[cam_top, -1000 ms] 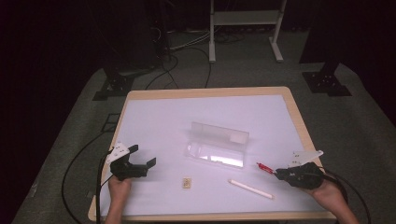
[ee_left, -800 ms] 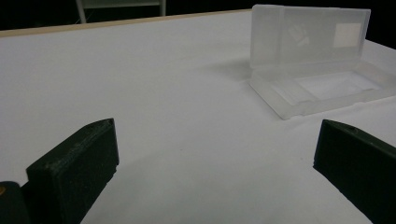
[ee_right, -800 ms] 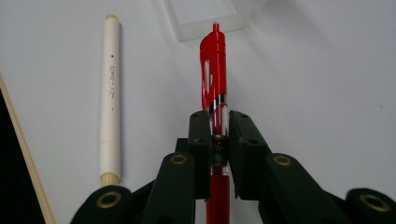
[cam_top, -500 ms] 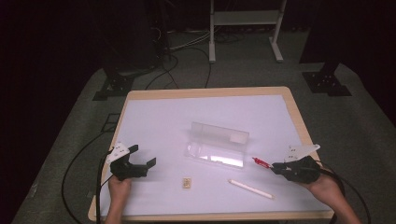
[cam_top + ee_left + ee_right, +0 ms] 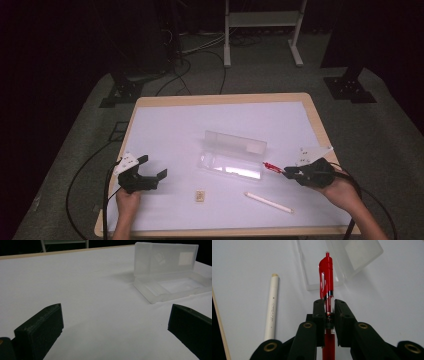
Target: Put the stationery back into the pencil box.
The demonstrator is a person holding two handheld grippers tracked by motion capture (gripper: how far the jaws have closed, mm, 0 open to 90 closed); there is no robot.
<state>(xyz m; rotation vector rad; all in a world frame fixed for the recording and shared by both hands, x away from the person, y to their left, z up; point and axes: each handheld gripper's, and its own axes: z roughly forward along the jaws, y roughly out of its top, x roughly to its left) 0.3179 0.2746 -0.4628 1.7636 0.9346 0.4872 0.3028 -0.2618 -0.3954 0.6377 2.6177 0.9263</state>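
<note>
A clear plastic case (image 5: 232,156) lies open in the middle of the white table, its lid standing up at the back; it also shows as the case (image 5: 170,272) and the case (image 5: 332,262). My right gripper (image 5: 290,172) is shut on a red pen (image 5: 272,167), held just off the case's right end and pointing at it. The red pen (image 5: 326,280) sticks out beyond the jaws of the right gripper (image 5: 328,305). My left gripper (image 5: 150,167) rests open near the table's front left, with nothing between the jaws of the left gripper (image 5: 112,330).
A white stick-shaped pencil (image 5: 268,202) lies near the front edge, seen too as the pencil (image 5: 272,307). A small tan eraser (image 5: 200,195) sits in front of the case. The table's wooden rim (image 5: 220,99) borders the white top. Cables and stand legs lie on the floor beyond.
My right gripper has risen and moved left with the red pen, toward the case's right end. The left gripper has kept still.
</note>
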